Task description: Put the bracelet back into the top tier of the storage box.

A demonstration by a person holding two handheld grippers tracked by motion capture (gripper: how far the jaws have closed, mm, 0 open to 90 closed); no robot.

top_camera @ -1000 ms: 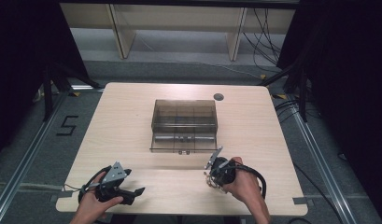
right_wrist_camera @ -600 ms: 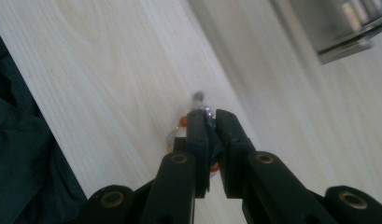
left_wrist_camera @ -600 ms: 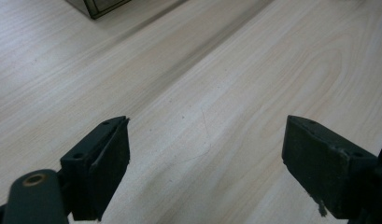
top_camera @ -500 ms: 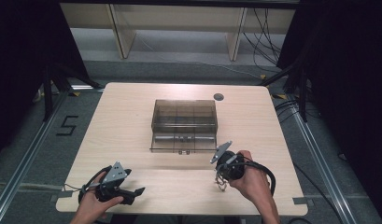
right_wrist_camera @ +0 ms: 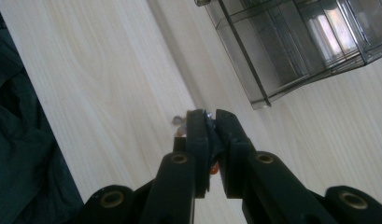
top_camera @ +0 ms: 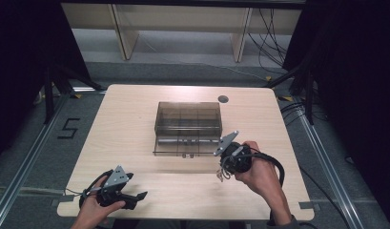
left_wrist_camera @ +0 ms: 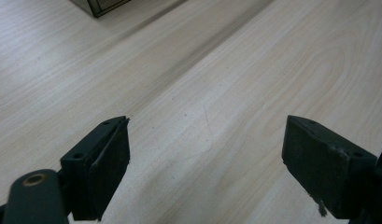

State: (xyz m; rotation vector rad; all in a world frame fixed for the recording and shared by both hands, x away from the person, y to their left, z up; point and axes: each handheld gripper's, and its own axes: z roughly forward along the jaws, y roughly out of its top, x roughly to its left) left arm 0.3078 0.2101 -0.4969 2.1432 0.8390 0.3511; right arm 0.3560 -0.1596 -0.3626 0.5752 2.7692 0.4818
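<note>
A smoky see-through compartment box [top_camera: 188,125] stands at the middle of the light wooden table [top_camera: 135,119]; its near corner also appears in the right gripper view [right_wrist_camera: 291,56]. My right gripper [top_camera: 226,167] hovers just off the box's front right corner, shut [right_wrist_camera: 211,116] on a small clear packet [right_wrist_camera: 179,122] that dangles below the jaws [top_camera: 223,175]. An orange bit shows between the jaws. My left gripper [top_camera: 138,199] rests near the table's front left edge, jaws wide open [left_wrist_camera: 207,140] over bare wood with nothing between them.
A dark round grommet [top_camera: 223,99] sits in the table's far right part. Black cables trail from both grippers. Dark floor with rails surrounds the table, and shelving legs stand beyond the far edge.
My right gripper has moved right and slightly away from the front edge, closer to the box's front right corner, with the packet still hanging from it. The left gripper has stayed put.
</note>
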